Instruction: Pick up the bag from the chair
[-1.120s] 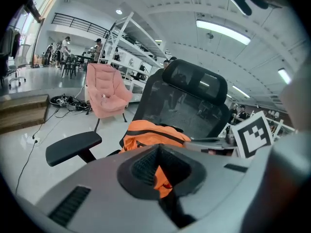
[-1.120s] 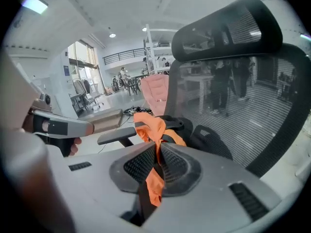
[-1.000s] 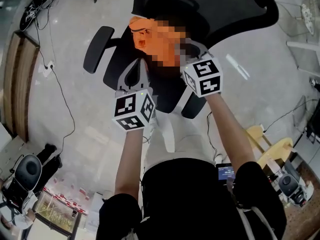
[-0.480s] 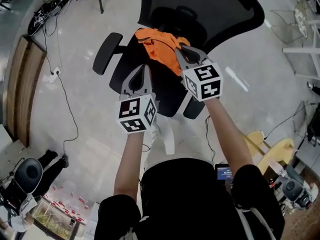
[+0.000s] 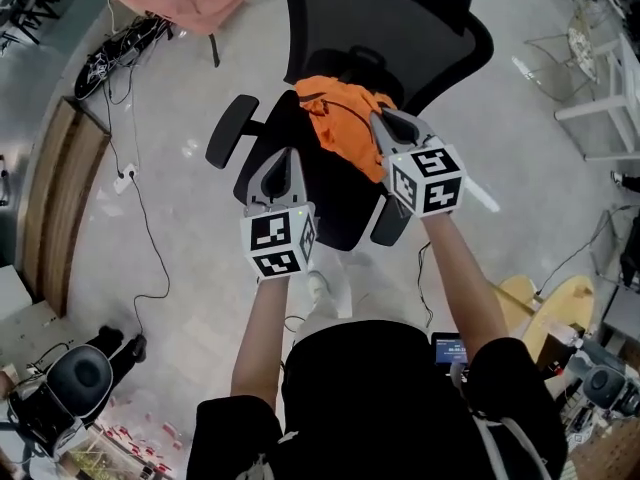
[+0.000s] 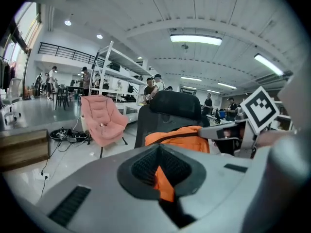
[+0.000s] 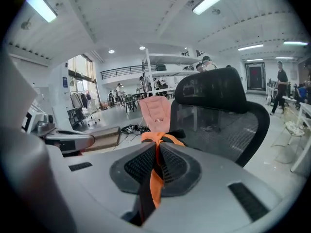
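your right gripper (image 5: 381,120), just right of centre in the head view, has its jaws closed tight on an orange strap of the bag (image 5: 340,118). your left gripper (image 5: 288,158), left of centre, is pinched on a fold of the same orange fabric (it shows between the jaws in its own view). the bag is between them, over the black chair (image 5: 400,28) at top centre.

Nothing legible anywhere: no text, brand or number; small screen (image 5: 451,348), lower right of head view, unreadable.
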Motion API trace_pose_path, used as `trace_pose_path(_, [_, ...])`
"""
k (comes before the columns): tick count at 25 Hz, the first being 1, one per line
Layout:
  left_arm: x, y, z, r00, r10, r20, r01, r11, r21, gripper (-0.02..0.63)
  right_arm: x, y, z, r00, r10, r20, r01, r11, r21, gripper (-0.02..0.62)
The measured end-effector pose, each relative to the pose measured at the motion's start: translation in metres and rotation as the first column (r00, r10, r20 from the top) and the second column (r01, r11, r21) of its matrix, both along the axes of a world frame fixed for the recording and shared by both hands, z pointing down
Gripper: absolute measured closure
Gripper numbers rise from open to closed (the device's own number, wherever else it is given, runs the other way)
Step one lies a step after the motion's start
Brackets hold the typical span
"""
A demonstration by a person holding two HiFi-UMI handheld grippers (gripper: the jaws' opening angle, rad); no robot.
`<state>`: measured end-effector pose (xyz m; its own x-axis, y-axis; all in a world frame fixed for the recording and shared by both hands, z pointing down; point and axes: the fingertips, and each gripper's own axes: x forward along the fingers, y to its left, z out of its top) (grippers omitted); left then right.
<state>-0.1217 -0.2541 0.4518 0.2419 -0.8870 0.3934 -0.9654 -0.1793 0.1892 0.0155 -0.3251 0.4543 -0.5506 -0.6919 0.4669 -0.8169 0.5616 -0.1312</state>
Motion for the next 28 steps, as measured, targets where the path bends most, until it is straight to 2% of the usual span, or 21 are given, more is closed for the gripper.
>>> trace_pose_path(11, [0.006,0.032,-0.061,0.999,0.031,-0.039,-0.028,0.996,0.082,0.600,-0.007,0.029,-0.068,0.998,-0.016,0.055,0.011,0.995,0.101,0.578])
trace_pose_path(17, [0.004,0.051,-0.097,0.999,0.045,0.017,-0.047,0.988,0.150,0.600,-0.014,0.052,-0.105,0.997,-0.034,0.073,0.023,0.988,0.150,0.578])
trace_pose_path(21, [-0.006,0.065,-0.120,1.000,0.029,0.003,-0.029,0.983,0.180,0.600,-0.023,0.070,-0.131,0.996,-0.044,0.083,0.028,0.982,0.185,0.578])
trace_pose_path(28, [-0.019,0.085,-0.151,0.998,0.056,-0.009,-0.052,0.973,0.226,0.599,-0.036,0.098,-0.166,0.994,-0.028,0.104,0.003,0.971,0.237,0.583])
